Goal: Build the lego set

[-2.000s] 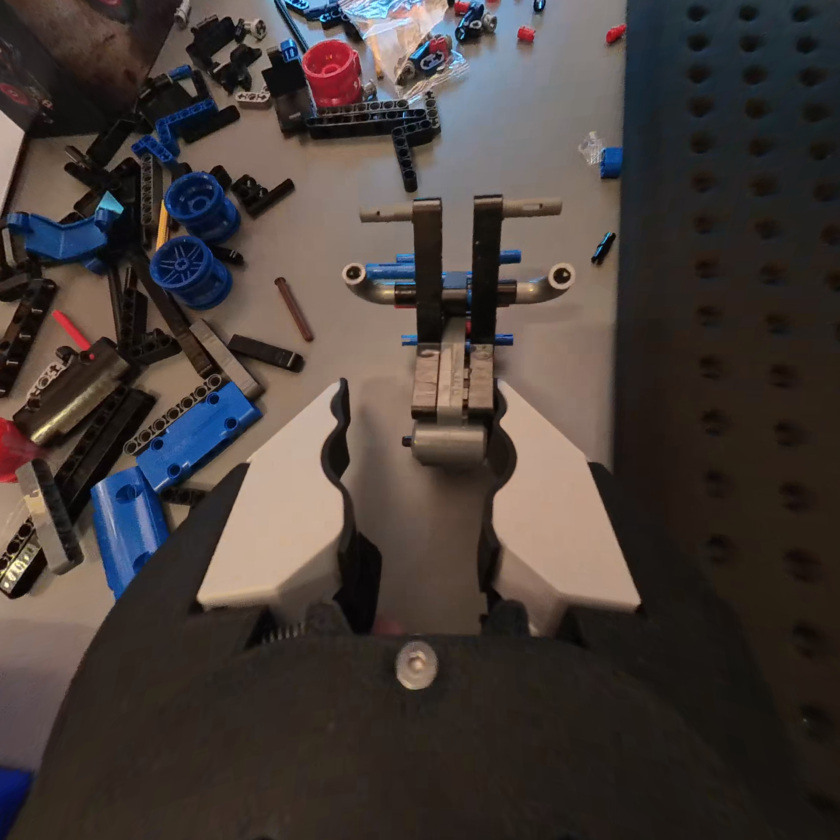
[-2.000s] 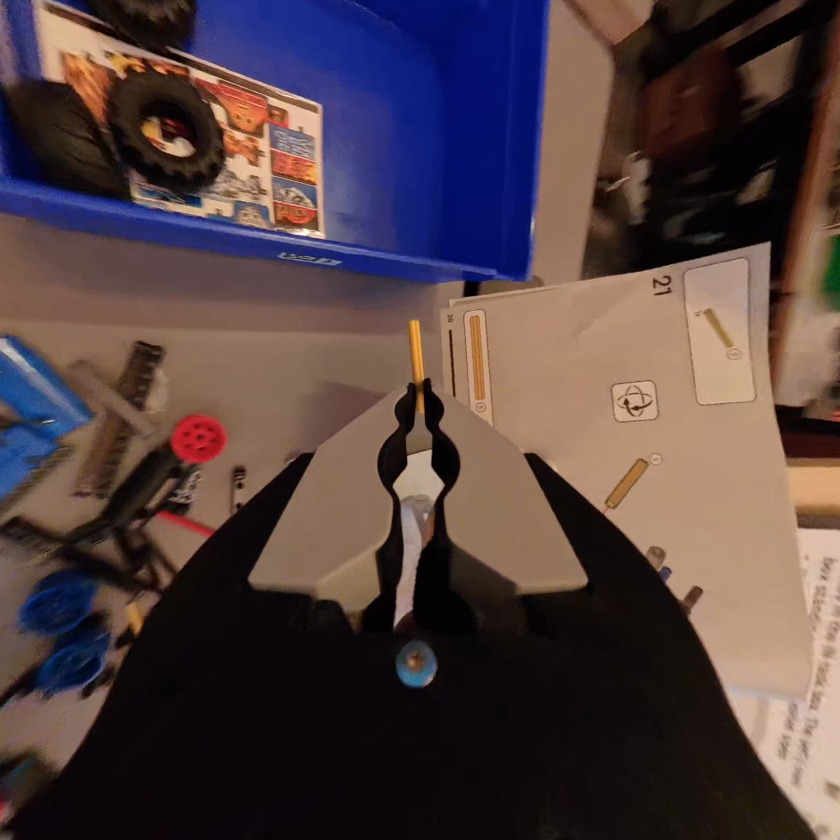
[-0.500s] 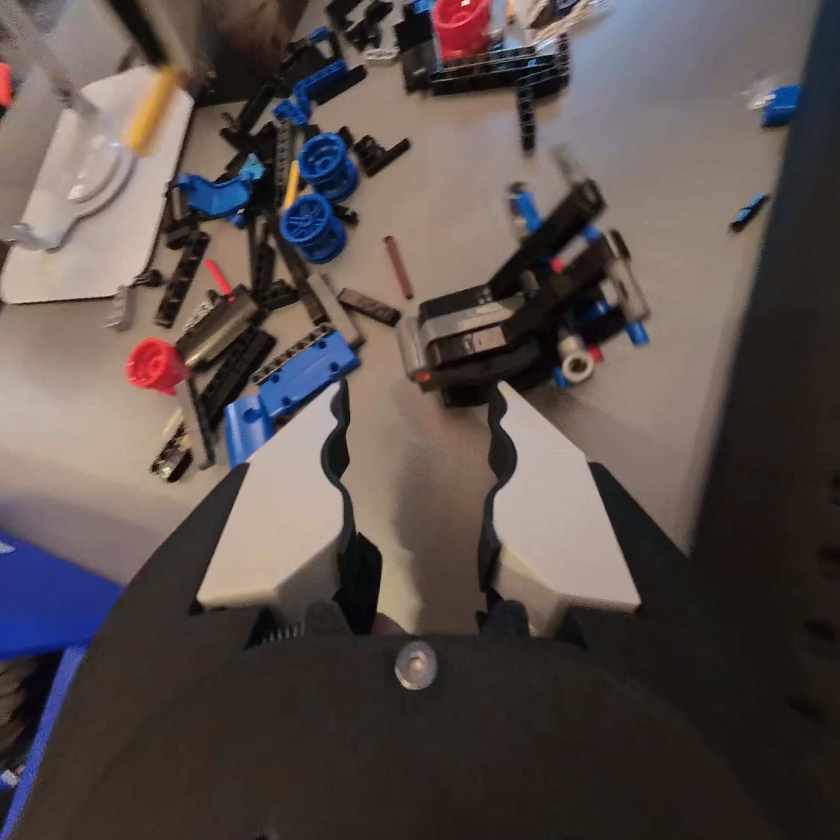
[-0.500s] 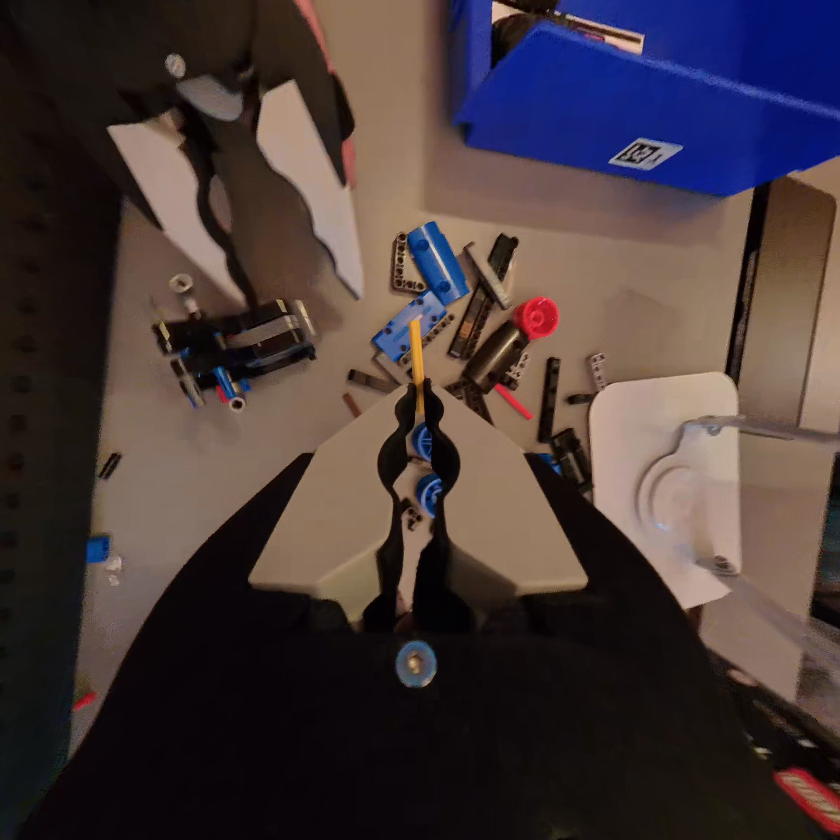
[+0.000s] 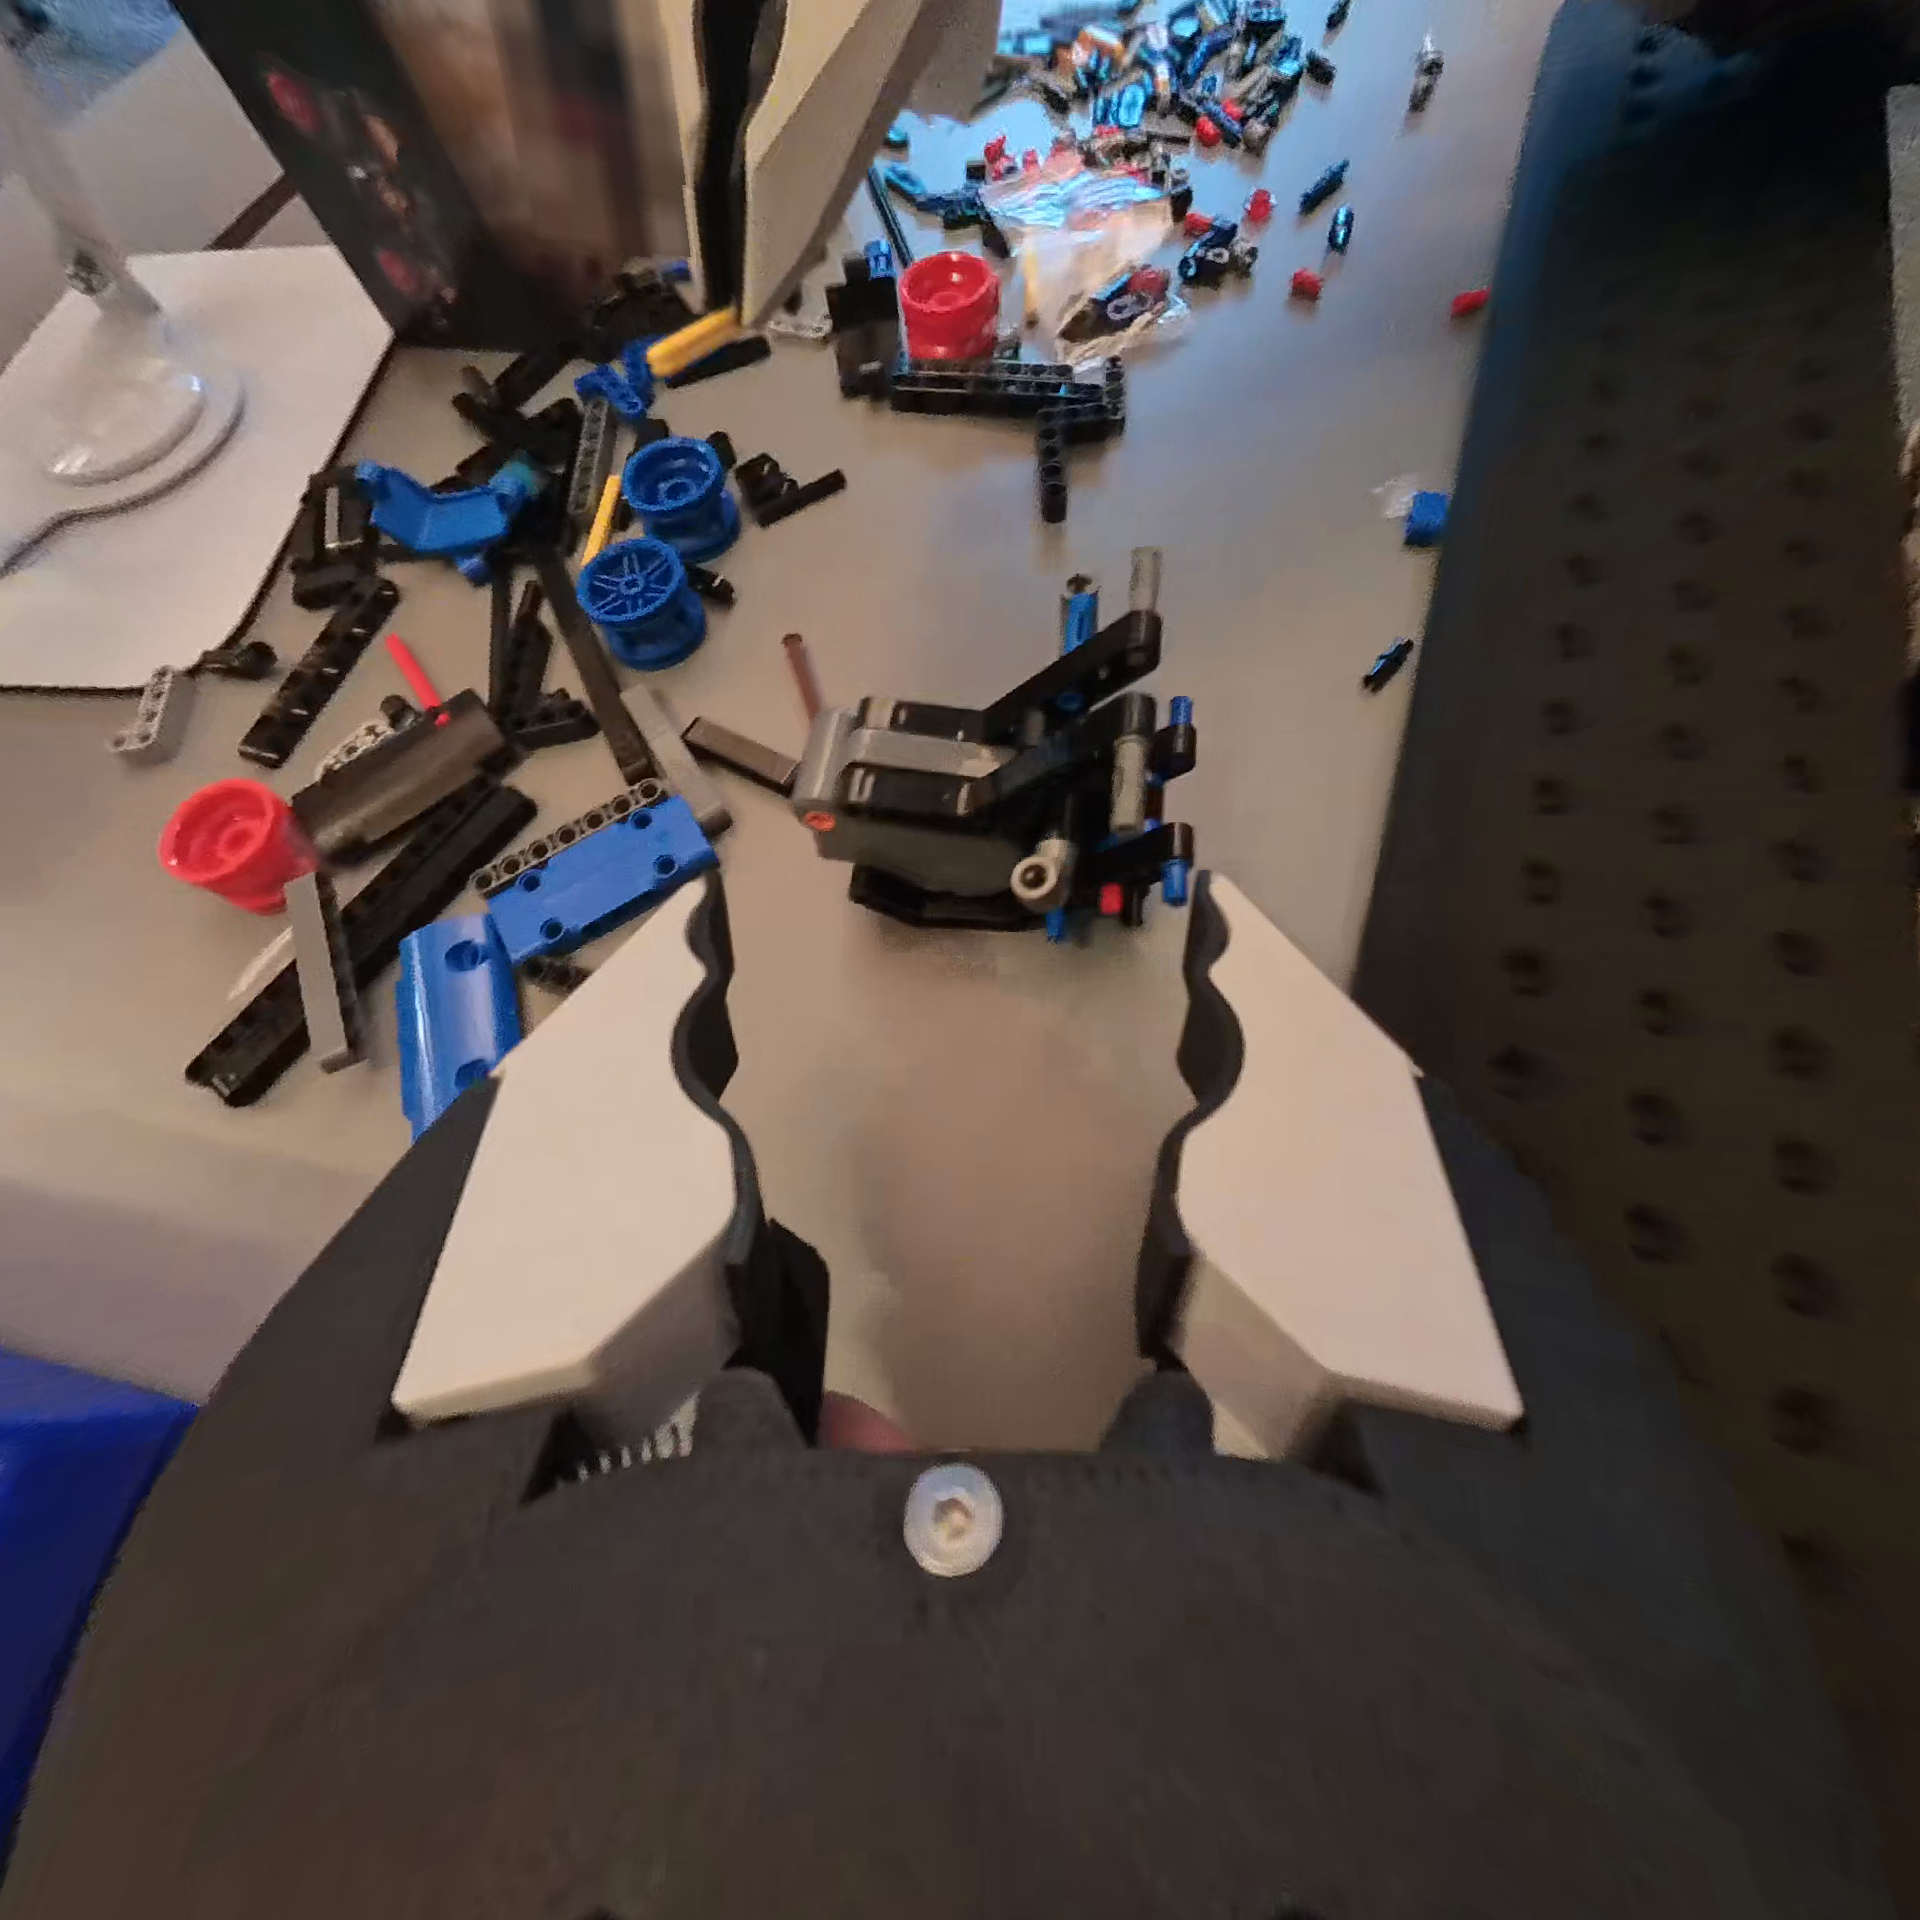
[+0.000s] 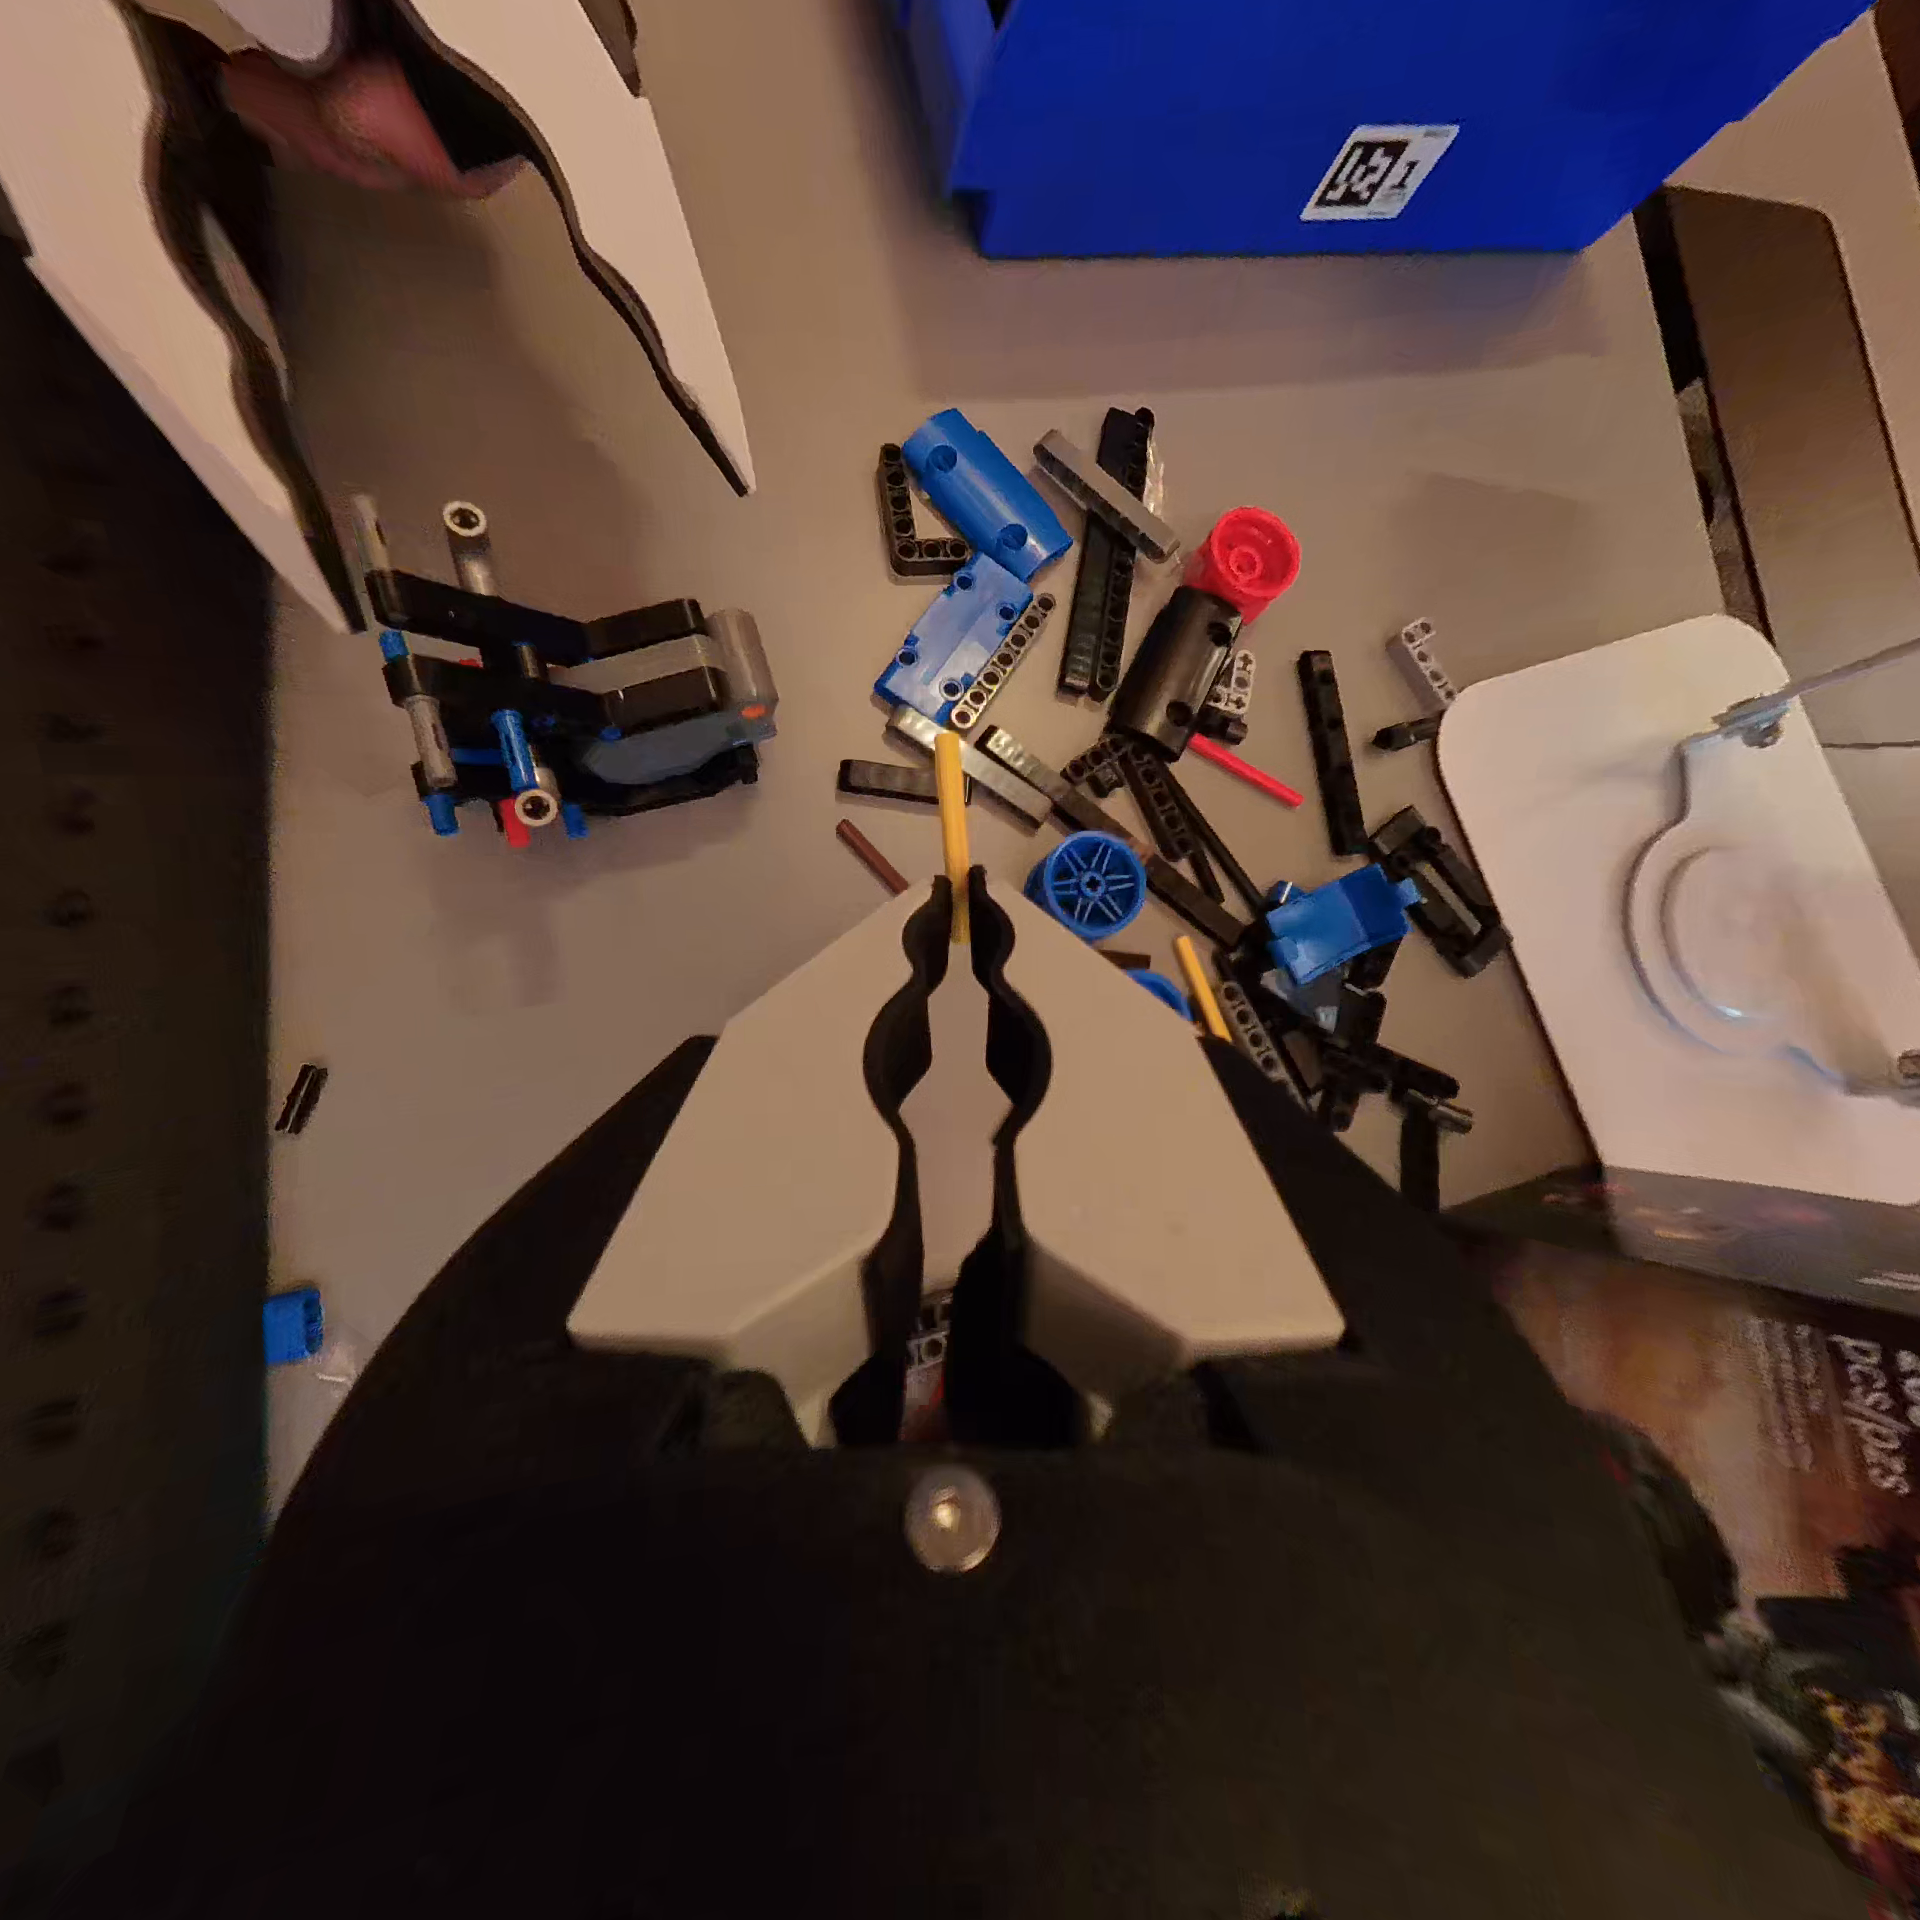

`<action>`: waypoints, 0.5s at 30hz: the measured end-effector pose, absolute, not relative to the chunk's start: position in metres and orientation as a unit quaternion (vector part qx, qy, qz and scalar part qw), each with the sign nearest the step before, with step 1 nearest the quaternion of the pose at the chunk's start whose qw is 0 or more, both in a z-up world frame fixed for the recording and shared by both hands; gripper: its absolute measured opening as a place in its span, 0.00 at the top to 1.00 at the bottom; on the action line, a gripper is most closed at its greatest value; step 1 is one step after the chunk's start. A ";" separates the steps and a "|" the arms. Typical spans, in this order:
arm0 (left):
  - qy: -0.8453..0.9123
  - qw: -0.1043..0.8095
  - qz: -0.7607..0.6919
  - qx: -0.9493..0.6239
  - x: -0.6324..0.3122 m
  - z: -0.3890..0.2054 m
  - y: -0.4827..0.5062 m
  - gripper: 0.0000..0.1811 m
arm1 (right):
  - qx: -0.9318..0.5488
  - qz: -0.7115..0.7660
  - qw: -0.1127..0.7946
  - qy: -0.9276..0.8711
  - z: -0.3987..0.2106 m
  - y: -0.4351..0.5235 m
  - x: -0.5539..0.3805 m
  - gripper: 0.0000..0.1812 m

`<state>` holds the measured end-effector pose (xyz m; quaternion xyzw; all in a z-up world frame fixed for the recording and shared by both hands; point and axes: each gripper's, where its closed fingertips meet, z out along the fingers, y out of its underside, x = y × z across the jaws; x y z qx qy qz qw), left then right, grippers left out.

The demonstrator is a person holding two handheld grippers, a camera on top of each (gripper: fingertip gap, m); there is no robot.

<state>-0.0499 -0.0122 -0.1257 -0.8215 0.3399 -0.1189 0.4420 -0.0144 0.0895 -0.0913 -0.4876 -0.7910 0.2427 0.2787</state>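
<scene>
Above table, right gripper (image 6: 956, 902) pinches axle (image 6: 950, 821) (tip-first).

- Yellow axle (image 6: 951, 821) — plain
- Sub-assembly (image 5: 997, 800) — black and grey with blue pins
- Wheel hubs (image 5: 644, 597) — blue
- Bin (image 6: 1351, 114) — blue
- Table (image 5: 935, 540) — grey

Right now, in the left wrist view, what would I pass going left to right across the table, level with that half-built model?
Red wheel hub → blue holed panel → half-built black and grey model → small dark pin → dark perforated board.
</scene>
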 end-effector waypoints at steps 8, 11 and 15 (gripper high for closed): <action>0.341 0.397 -0.115 -0.844 -0.030 -0.146 -0.007 0.58 | -0.489 0.216 0.321 -0.782 -0.109 0.092 -0.007 0.99; 0.344 0.396 -0.124 -0.842 -0.029 -0.147 -0.006 0.63 | -0.471 0.171 0.347 -0.793 -0.114 0.093 -0.007 0.99; 0.347 0.396 -0.124 -0.841 -0.029 -0.151 -0.005 0.67 | -0.457 0.164 0.359 -0.797 -0.115 0.087 -0.006 0.99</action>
